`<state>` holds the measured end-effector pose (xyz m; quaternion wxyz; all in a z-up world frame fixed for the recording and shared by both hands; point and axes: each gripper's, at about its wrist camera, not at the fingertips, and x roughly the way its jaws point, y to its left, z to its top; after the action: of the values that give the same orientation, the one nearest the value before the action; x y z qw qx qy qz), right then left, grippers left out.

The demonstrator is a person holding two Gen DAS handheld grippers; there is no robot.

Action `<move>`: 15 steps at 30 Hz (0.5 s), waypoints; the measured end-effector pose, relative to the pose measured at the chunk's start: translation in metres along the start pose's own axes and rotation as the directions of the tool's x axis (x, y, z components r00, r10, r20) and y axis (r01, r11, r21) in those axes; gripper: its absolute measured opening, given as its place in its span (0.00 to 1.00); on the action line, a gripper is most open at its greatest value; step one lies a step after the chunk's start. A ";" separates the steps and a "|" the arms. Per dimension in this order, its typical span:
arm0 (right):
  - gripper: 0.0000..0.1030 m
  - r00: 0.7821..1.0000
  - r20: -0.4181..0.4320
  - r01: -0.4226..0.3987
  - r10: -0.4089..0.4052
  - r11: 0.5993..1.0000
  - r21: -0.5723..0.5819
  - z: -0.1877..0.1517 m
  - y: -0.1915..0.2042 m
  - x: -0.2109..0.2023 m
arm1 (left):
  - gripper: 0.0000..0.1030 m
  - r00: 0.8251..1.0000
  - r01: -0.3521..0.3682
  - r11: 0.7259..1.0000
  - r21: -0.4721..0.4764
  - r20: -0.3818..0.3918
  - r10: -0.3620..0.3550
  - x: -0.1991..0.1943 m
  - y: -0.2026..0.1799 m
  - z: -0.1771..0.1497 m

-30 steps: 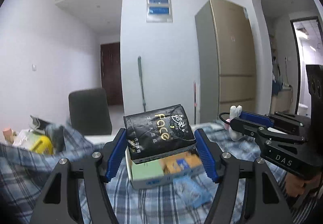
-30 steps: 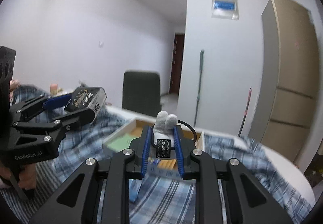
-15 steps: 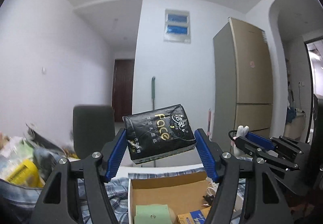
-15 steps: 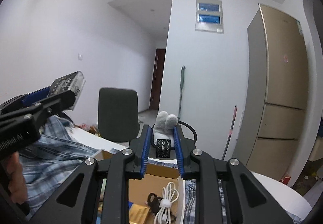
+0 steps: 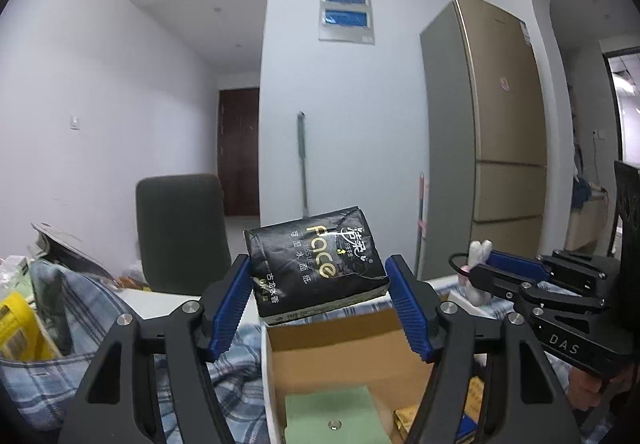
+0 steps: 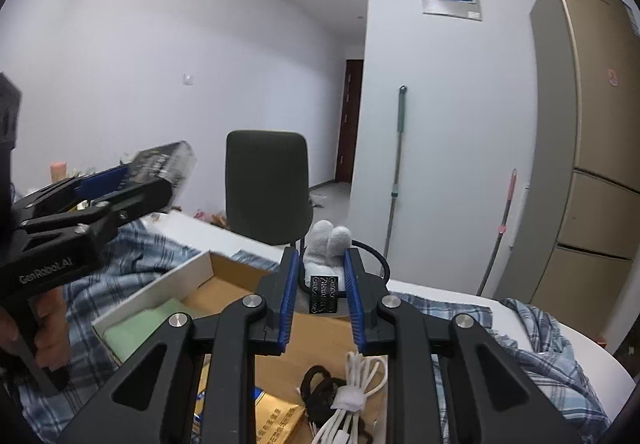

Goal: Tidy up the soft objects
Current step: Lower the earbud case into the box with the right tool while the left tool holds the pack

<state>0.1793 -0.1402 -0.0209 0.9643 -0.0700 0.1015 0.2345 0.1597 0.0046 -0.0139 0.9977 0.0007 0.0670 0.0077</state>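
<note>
My left gripper (image 5: 320, 296) is shut on a black tissue pack (image 5: 316, 272) with gold "Face" lettering, held in the air above the open cardboard box (image 5: 340, 348). My right gripper (image 6: 320, 284) is shut on a small white plush rabbit (image 6: 328, 244) with a black tag, also above the box (image 6: 224, 284). In the left wrist view the right gripper (image 5: 480, 272) and the rabbit (image 5: 478, 256) show at the right. In the right wrist view the left gripper (image 6: 132, 180) with the pack (image 6: 164, 164) shows at the left.
The box holds a green pad (image 5: 332, 416), coiled white and black cables (image 6: 344, 396) and gold packets (image 6: 276, 420). It sits on a blue plaid cloth (image 6: 532, 340) over a white table. A dark chair (image 6: 268, 188), yellow clutter (image 5: 20, 324) and a fridge (image 5: 500, 132) are around.
Both grippers rose and tilted up from a second ago, then dipped slightly. The box now shows low in both views. Both holds are unchanged.
</note>
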 end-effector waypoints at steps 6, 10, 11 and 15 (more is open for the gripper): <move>0.20 0.997 -0.055 -0.046 0.047 0.998 0.032 -0.009 0.003 0.010 | 0.68 0.999 0.010 1.000 0.022 -0.035 -0.009 0.009 -0.006 -0.005; 0.20 0.997 -0.054 -0.044 0.046 0.998 0.042 -0.011 0.001 0.009 | 0.68 0.998 0.010 1.000 0.021 -0.069 -0.008 0.017 -0.009 -0.008; 0.20 0.997 -0.058 -0.044 0.047 0.998 0.042 -0.011 0.001 0.010 | 0.68 0.998 0.007 1.000 0.016 -0.069 -0.006 0.018 -0.008 -0.008; 0.20 0.997 -0.062 -0.049 0.051 0.998 0.040 -0.011 0.002 0.011 | 0.68 0.997 0.010 1.000 0.002 -0.077 -0.010 0.016 -0.004 -0.011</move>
<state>0.1860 -0.1358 -0.0339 0.9556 -0.0562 0.1379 0.2543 0.1740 0.0007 -0.0265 0.9944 0.0014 0.1053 0.0026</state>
